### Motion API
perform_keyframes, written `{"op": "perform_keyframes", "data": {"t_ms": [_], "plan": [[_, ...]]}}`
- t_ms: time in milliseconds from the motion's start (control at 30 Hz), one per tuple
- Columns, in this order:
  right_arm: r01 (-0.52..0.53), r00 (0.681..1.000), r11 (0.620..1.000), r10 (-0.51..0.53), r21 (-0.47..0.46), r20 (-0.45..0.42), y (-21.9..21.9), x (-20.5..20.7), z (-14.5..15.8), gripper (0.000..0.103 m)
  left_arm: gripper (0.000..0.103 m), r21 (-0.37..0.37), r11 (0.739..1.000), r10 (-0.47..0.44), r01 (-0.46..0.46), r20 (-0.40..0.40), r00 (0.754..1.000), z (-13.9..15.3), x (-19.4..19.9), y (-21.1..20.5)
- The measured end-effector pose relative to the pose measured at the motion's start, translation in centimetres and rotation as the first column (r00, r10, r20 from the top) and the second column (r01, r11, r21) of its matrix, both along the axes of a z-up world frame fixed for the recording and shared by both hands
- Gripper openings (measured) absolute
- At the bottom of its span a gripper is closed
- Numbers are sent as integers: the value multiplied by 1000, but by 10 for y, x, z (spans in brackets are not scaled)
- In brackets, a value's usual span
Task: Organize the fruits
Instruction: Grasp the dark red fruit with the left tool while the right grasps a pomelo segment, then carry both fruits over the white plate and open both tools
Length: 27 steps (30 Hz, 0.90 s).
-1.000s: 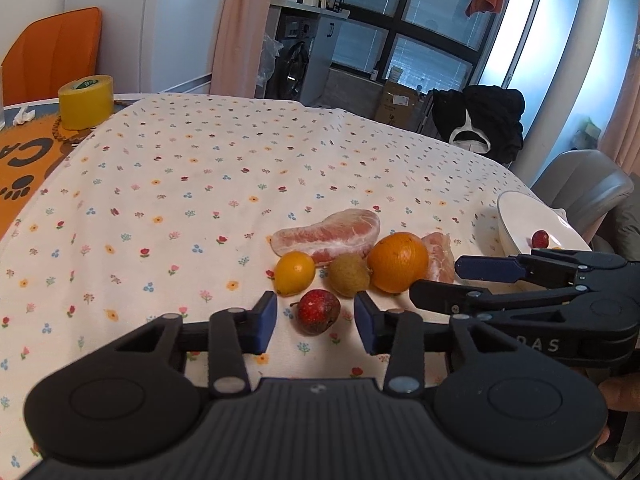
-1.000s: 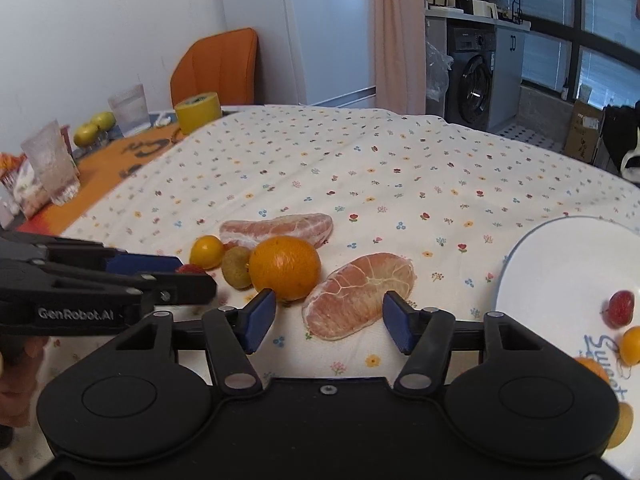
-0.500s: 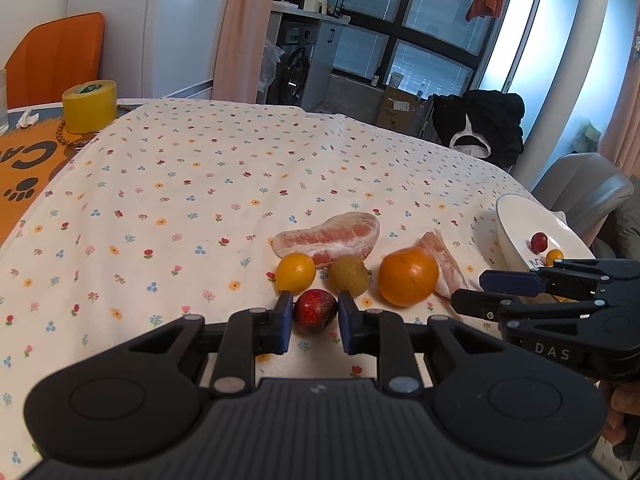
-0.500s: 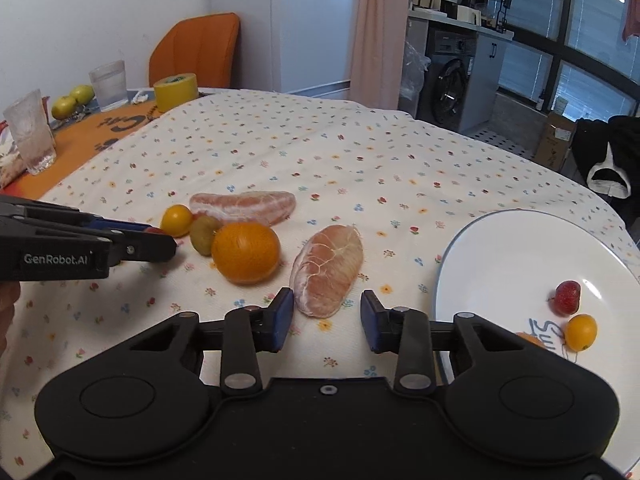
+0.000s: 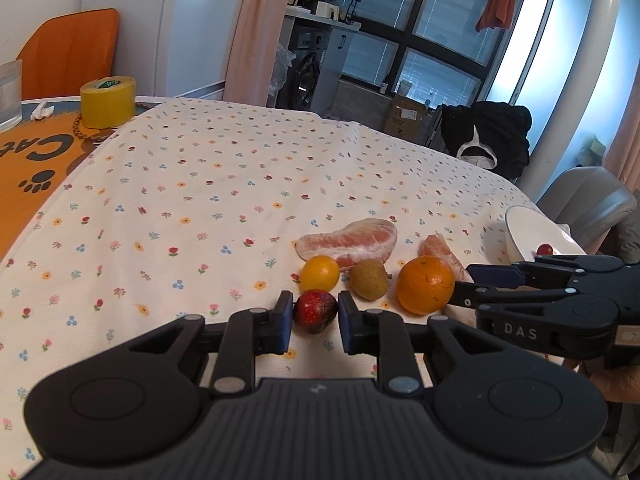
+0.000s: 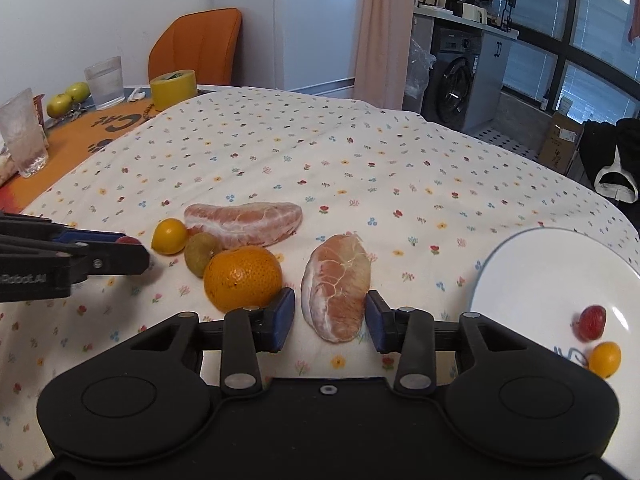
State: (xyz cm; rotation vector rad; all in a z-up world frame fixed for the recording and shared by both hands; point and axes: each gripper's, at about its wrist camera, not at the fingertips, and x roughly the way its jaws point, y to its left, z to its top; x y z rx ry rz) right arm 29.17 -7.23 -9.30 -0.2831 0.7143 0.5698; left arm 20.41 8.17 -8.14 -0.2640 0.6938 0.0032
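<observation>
Kitchen-ish room in the background: washing machine, big windows, pink curtain, an orange chair (image 6: pixel 196 42) in the upper left of the right wrist view. The table is covered with a white flowery tablecloth (image 5: pixel 224 184), and an orange mat (image 5: pixel 28 160) peeks out along the left edge with a yellow tape roll (image 5: pixel 107 101) sitting on it. In the right wrist view there are also two glasses and a couple of green apples (image 6: pixel 68 96) at far left.

The fruit sits bunched up in the middle of the cloth. The left gripper (image 5: pixel 311 318) has its blue pads pressed on both sides of a small red fruit (image 5: pixel 315 311) at the center-bottom of its view, so it's closed on it; whether the fruit is off the cloth is hard to say. Just behind it are a small yellow fruit (image 5: pixel 319 273) and a brownish-green fruit (image 5: pixel 369 279), with a long pomelo segment (image 5: pixel 352 240) behind those. An orange (image 5: pixel 425 285) is to the right of them.

The right gripper (image 6: pixel 330 322) is partly open around a second pomelo segment (image 6: pixel 338 286). The pads sit right at its sides, the right one touching or nearly so, with a thin gap on the left. The orange is just left of its left finger.

A white plate (image 6: pixel 532 276) is at the right edge of the right wrist view, holding another red fruit (image 6: pixel 591 322) and another small yellow fruit (image 6: pixel 605 359).
</observation>
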Motion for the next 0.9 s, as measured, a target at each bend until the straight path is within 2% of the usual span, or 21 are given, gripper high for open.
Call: {"op": "perform_keyframes", "data": {"t_ms": [333, 467, 900], "plan": [[-28, 1000, 999, 27, -19, -7, 12, 18, 0, 44, 22, -13, 1000, 7, -7, 5, 1000, 0, 0, 5], [-47, 999, 999, 46, -7, -18, 10, 15, 1, 34, 22, -9, 1000, 16, -16, 10, 1000, 2, -2, 5], [-40, 999, 998, 40, 49, 3, -15, -17, 16, 33, 22, 13, 1000, 4, -5, 52, 999, 22, -15, -13]]}}
